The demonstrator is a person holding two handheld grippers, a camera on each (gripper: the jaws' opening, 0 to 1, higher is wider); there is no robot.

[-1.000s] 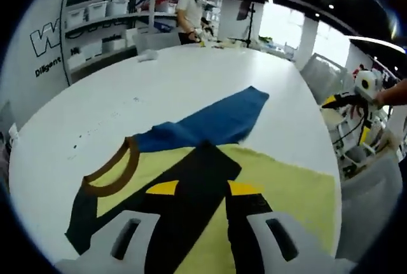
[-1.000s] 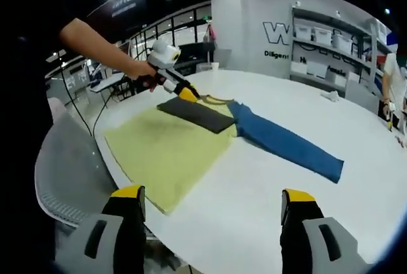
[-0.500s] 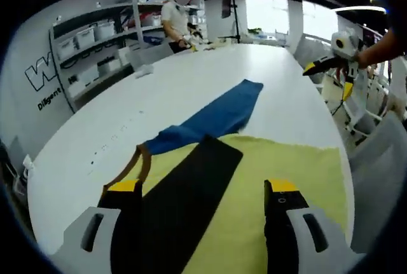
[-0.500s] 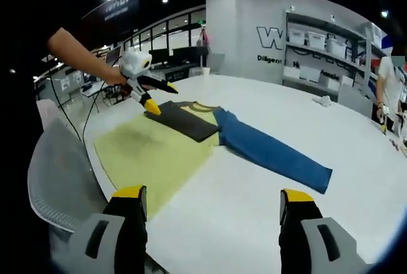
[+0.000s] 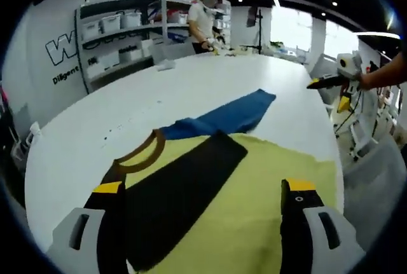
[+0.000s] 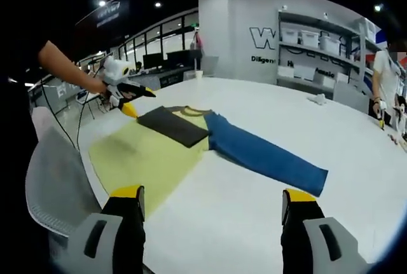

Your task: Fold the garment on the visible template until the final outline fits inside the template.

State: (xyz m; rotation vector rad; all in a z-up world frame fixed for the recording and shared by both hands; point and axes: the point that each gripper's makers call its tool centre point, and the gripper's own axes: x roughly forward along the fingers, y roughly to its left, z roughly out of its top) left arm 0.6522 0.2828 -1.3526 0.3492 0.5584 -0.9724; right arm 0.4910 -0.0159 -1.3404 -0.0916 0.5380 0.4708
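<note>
Left gripper view puts the garment (image 5: 254, 191) right beneath me: a soft, matte yellow shirt body lying flat on the white tabletop (image 5: 127, 102), with a brown ribbed collar (image 5: 141, 154) curving at its near-left edge. A black sleeve (image 5: 181, 198) is folded across the yellow as a long, flat rectangular band. A blue sleeve (image 5: 222, 118) stretches straight out from the shirt, away from me, slightly rumpled where it meets the body. I cannot make out any template outline under the cloth.

My left gripper (image 5: 203, 191) hangs over the shirt with its grey, yellow-tipped fingers (image 5: 108, 188) spread wide and empty. Half a second ago the view sat closer to the collar; I have since drawn back and shifted, and the cloth lies the same.

From the right gripper view, I see the whole garment (image 6: 152, 153) laid out near the rounded tabletop (image 6: 267, 198) edge, the blue sleeve (image 6: 267, 156) tapering toward the right, the black sleeve (image 6: 173, 126) lying over the yellow. My right gripper (image 6: 210, 194) is released too, fingers (image 6: 127, 192) parted above bare tabletop, well apart from the cloth. The left gripper (image 6: 130, 110) shows here held in my hand (image 6: 102, 86), raised just past the shirt's far-left edge, farther from the black sleeve than before.

Behind stand white shelves (image 6: 318, 42) with bins, and a person (image 5: 206, 23) at the far end.
</note>
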